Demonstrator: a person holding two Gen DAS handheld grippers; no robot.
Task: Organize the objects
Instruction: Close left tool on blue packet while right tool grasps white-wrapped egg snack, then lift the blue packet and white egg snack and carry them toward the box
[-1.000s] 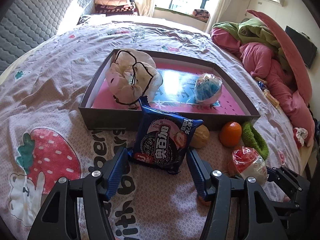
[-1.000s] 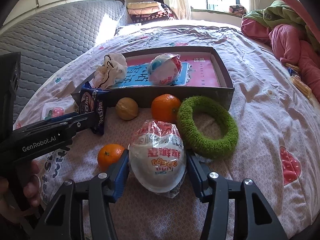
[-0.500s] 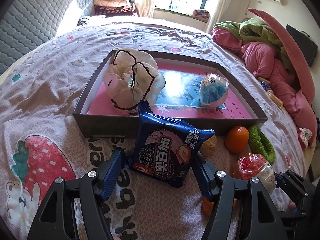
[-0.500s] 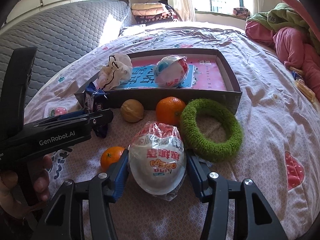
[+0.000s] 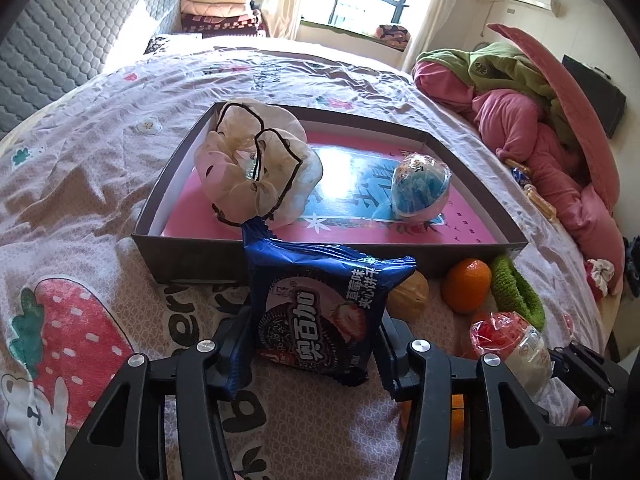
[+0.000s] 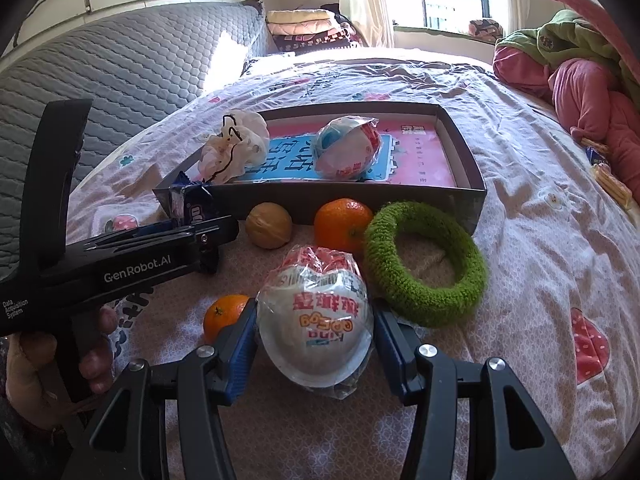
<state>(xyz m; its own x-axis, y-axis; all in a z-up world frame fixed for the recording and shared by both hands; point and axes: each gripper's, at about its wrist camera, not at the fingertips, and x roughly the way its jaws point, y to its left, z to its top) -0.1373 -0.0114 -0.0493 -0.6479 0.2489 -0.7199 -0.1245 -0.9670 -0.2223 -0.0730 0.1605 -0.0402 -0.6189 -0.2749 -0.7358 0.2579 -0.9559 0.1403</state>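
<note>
My left gripper [image 5: 312, 350] is shut on a blue cookie packet [image 5: 316, 304] and holds it above the bedspread, just in front of the dark shallow box [image 5: 192, 256]. The box holds a cream scrunchie [image 5: 256, 164] and a wrapped blue-and-white egg toy [image 5: 420, 184]. My right gripper [image 6: 314, 350] is shut on a wrapped red-and-white egg toy [image 6: 316, 316], low over the bed. In the right wrist view the box [image 6: 464, 152] lies beyond, and the left gripper's body [image 6: 132, 264] crosses the left side with the packet [image 6: 192, 204].
On the bedspread before the box lie a walnut [image 6: 268, 224], an orange [image 6: 344, 224], a smaller orange [image 6: 224, 316] and a green knitted ring [image 6: 424, 268]. Pink and green bedding [image 5: 532, 120] is piled at the right. A grey quilted headboard [image 6: 100, 88] stands at the left.
My left gripper has closed on the cookie packet and lifted it up toward the box's near wall. My right gripper still grips the egg toy and has barely moved.
</note>
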